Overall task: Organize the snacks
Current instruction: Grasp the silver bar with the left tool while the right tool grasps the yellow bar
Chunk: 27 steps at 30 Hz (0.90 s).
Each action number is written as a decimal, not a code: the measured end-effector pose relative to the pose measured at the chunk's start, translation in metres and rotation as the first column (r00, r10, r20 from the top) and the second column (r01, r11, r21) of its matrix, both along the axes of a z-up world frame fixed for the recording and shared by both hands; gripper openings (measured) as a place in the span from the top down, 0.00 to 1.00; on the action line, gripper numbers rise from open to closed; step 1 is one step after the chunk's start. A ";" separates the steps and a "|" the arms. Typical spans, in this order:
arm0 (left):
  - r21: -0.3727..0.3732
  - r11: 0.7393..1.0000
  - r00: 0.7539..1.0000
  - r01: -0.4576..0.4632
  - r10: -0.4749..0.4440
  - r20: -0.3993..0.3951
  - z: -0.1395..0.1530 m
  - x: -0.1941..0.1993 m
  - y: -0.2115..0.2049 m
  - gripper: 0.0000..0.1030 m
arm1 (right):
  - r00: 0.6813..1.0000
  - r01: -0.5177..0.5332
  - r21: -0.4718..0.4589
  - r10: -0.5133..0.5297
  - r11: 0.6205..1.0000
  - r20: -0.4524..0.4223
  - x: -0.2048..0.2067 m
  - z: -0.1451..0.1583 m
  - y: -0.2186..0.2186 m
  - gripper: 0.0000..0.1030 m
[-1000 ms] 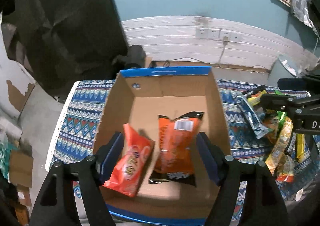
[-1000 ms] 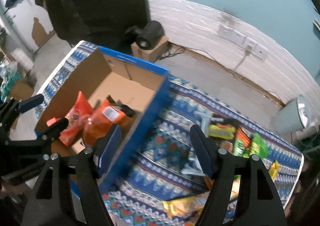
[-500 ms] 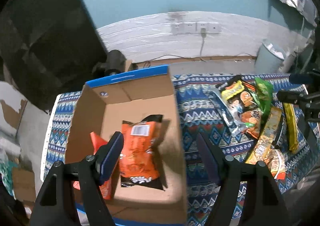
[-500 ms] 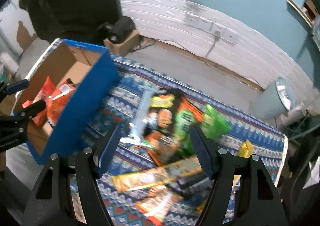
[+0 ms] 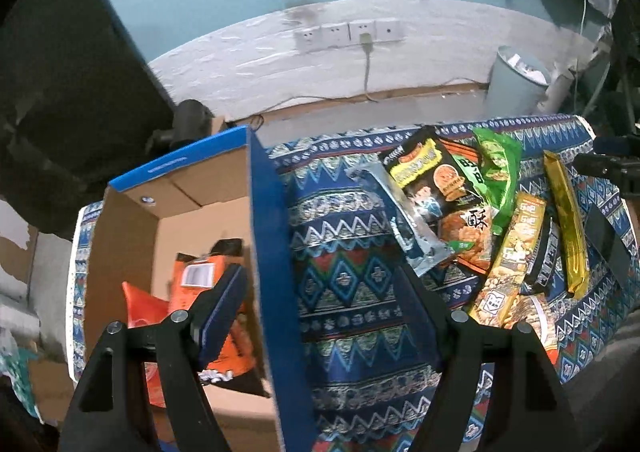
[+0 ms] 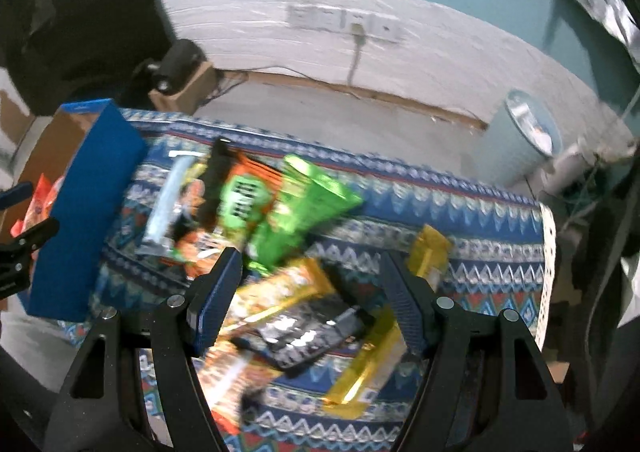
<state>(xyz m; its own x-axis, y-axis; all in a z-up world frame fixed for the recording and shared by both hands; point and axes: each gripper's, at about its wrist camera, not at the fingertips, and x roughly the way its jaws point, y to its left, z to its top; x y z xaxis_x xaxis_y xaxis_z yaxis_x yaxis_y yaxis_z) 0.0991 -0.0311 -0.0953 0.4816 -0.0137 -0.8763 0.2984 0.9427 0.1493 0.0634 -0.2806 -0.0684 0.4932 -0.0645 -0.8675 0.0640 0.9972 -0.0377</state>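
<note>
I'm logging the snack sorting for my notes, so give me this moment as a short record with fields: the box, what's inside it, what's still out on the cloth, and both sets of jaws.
Box: open blue-edged cardboard box on the blue patterned tablecloth
In box: two orange snack bags
Still out: pile of snack packets right of the box, including a green bag, a gold bar wrapper, a silvery-blue packet
Left gripper: jaws open, empty, straddling the box's right wall
Right gripper: jaws open, empty, above the pile
</note>
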 end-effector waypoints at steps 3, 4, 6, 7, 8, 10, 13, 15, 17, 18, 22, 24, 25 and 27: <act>0.002 1.000 1.000 0.009 -0.009 -0.010 -0.006 0.005 -0.009 0.25 | 0.998 0.051 0.011 -0.051 0.999 -0.022 -0.003 -0.012 -0.024 0.30; 0.003 1.000 1.000 0.011 -0.011 -0.011 -0.008 0.006 -0.011 0.25 | 0.998 0.062 0.015 -0.062 0.998 -0.026 -0.004 -0.015 -0.030 0.30; 0.006 1.000 1.000 0.014 -0.014 -0.013 -0.013 0.010 -0.016 0.25 | 0.995 0.091 0.019 -0.090 0.996 -0.042 -0.007 -0.024 -0.043 0.30; 0.007 1.000 1.000 0.016 -0.015 -0.014 -0.015 0.012 -0.019 0.25 | 0.994 0.101 0.018 -0.100 0.995 -0.050 -0.007 -0.028 -0.049 0.30; 0.012 1.000 1.000 0.017 -0.017 -0.017 -0.018 0.015 -0.022 0.25 | 0.993 0.109 0.021 -0.107 0.994 -0.056 -0.009 -0.030 -0.052 0.30; 0.016 1.000 1.000 0.016 -0.016 -0.023 -0.022 0.020 -0.025 0.25 | 0.989 0.128 0.031 -0.126 0.991 -0.076 -0.009 -0.039 -0.062 0.30; -0.004 1.000 0.999 0.007 -0.007 -0.044 -0.029 0.029 -0.030 0.25 | 0.984 0.150 0.039 -0.145 0.988 -0.101 -0.010 -0.050 -0.073 0.30; -0.022 1.000 0.998 -0.006 0.004 -0.061 -0.033 0.035 -0.032 0.25 | 0.980 0.163 0.046 -0.157 0.986 -0.119 -0.011 -0.059 -0.078 0.30; -0.043 0.999 0.996 -0.021 0.018 -0.082 -0.038 0.043 -0.033 0.25 | 0.978 0.170 0.049 -0.162 0.984 -0.134 -0.011 -0.065 -0.082 0.30; -0.051 0.998 0.995 -0.030 0.026 -0.093 -0.040 0.046 -0.034 0.25 | 0.975 0.175 0.051 -0.166 0.983 -0.145 -0.011 -0.070 -0.084 0.30; -0.075 0.995 0.989 -0.066 0.056 -0.134 -0.053 0.061 -0.036 0.25 | 0.970 0.186 0.059 -0.174 0.981 -0.169 -0.010 -0.084 -0.089 0.30; -0.088 0.992 0.986 -0.088 0.074 -0.149 -0.058 0.069 -0.038 0.25 | 0.967 0.195 0.065 -0.181 0.979 -0.177 -0.010 -0.090 -0.091 0.30; -0.100 0.990 0.985 -0.097 0.080 -0.155 -0.061 0.071 -0.038 0.25 | 0.967 0.197 0.069 -0.182 0.978 -0.181 -0.010 -0.092 -0.092 0.30; -0.114 0.987 0.982 -0.112 0.092 -0.166 -0.064 0.077 -0.040 0.25 | 0.963 0.212 0.073 -0.196 0.974 -0.188 -0.010 -0.098 -0.095 0.30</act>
